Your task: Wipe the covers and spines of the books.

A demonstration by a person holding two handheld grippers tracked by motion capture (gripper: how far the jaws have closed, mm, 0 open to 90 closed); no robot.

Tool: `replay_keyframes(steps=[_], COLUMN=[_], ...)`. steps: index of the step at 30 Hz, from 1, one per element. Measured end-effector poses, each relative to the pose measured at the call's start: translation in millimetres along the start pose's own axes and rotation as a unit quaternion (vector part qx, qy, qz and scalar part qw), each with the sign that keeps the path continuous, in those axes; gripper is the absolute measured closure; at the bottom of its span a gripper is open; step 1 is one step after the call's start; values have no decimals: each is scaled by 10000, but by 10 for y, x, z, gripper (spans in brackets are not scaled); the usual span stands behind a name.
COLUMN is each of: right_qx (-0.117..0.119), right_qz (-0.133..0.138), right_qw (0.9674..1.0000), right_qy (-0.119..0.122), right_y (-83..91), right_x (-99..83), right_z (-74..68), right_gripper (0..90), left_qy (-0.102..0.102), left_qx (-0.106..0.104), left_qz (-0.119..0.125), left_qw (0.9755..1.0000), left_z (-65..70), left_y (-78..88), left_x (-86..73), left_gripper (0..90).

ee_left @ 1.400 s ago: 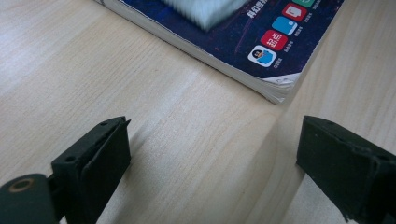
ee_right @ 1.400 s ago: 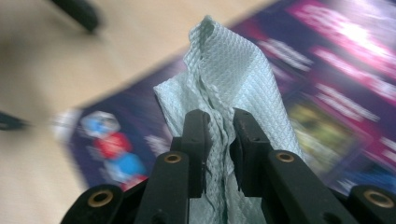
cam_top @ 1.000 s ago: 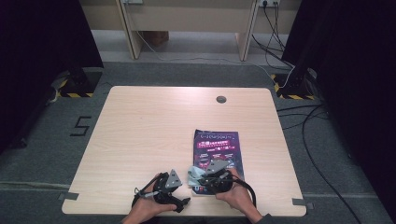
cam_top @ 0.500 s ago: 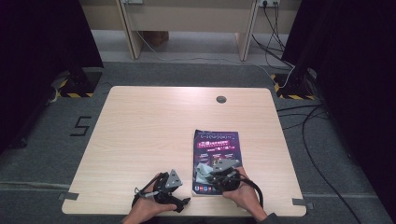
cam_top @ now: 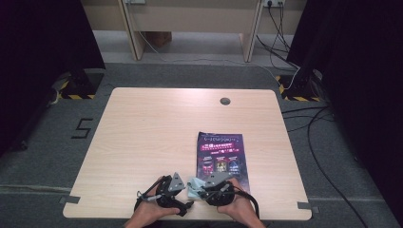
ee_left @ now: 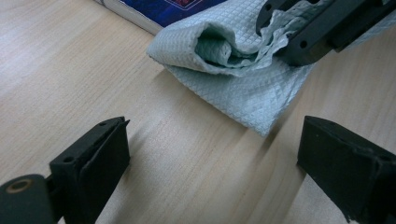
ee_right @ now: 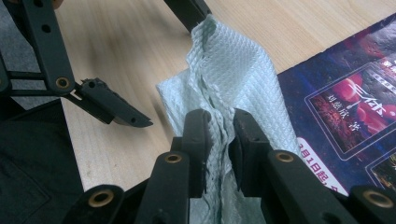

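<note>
Paper towel (ee_right: pixel 224 88), pale green, pinched in the right claw (ee_right: pixel 219 140) near the tabletop's (cam_top: pixel 142 142) front edge beside a magazine (cam_top: pixel 223 152); the left claw (ee_left: pixel 210 158) spread, should clamp a free corner squarely.

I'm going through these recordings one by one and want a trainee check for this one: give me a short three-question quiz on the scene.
1. True or false: the right tool is shut on the pale green quilted paper towel.
2. How do the jaws of the left tool stand? A) wide apart, nothing between them B) pinched on the towel C) pinched on the booklet
3. Which thing lies flat on the light wooden table beside the towel?

Key
1. True: the towel is pinched between its jaws.
2. A: the towel's corner lies just ahead of the jaws.
3. The dark purple printed booklet; part of the towel rests over its near corner.
</note>
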State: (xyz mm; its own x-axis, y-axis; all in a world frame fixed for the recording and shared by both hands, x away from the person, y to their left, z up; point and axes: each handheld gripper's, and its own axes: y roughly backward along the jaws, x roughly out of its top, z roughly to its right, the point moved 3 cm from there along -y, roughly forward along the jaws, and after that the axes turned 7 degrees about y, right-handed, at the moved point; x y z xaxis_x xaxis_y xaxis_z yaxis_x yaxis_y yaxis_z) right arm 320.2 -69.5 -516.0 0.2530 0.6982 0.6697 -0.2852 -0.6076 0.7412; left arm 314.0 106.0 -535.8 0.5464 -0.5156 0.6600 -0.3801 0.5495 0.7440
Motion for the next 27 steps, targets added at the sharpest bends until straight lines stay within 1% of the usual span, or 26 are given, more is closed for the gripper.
replay_keyframes(steps=[2,3,6,8,10,12,14,16,19,20,23,24,25,26,27], right_qx=[21,24,-123,-246,-440,-643,-747,-887,-1167,-1224,-1362,-1356,-1339,-1341,-1350], right_qz=[-3,-7,-84,-96,-148,-184,-170,-167,-234,-231,-251,-245,-228,-236,-270], right_qw=[10000,10000,9998,9994,9983,9966,9946,9921,9876,9862,9825,9824,9820,9820,9828], right_qy=[-33,-3,-104,-230,-359,-484,-700,-876,-1026,-1090,-1246,-1259,-1311,-1309,-1229], right_y=[5,10,46,81,134,195,257,318,408,433,498,511,516,516,512], right_x=[-5,-10,-46,-93,-154,-224,-302,-375,-475,-506,-579,-593,-600,-599,-590], right_z=[21,42,126,230,358,504,640,759,922,970,1070,1088,1087,1078,1063], right_gripper=[783,783,783,784,784,783,784,784,784,784,784,782,778,771,767], left_qy=[2,20,36,17,19,11,26,24,12,12,25,25,21,22,11], left_qx=[2,1,1,0,0,5,4,4,4,4,4,4,4,3,4], left_qz=[0,16,26,9,11,10,24,23,12,12,23,22,18,19,9], left_qw=[10000,10000,10000,10000,10000,10000,10000,10000,10000,10000,10000,10000,10000,10000,10000], left_z=[0,3,5,3,3,2,4,4,2,2,4,4,3,3,2], left_y=[0,-2,-3,-1,-1,-1,-2,-2,-1,-1,-2,-2,-2,-2,-1], left_x=[0,0,0,0,0,1,1,1,1,1,1,1,1,1,1], left_gripper=[82,82,82,82,82,82,82,82,82,82,82,82,82,82,82])
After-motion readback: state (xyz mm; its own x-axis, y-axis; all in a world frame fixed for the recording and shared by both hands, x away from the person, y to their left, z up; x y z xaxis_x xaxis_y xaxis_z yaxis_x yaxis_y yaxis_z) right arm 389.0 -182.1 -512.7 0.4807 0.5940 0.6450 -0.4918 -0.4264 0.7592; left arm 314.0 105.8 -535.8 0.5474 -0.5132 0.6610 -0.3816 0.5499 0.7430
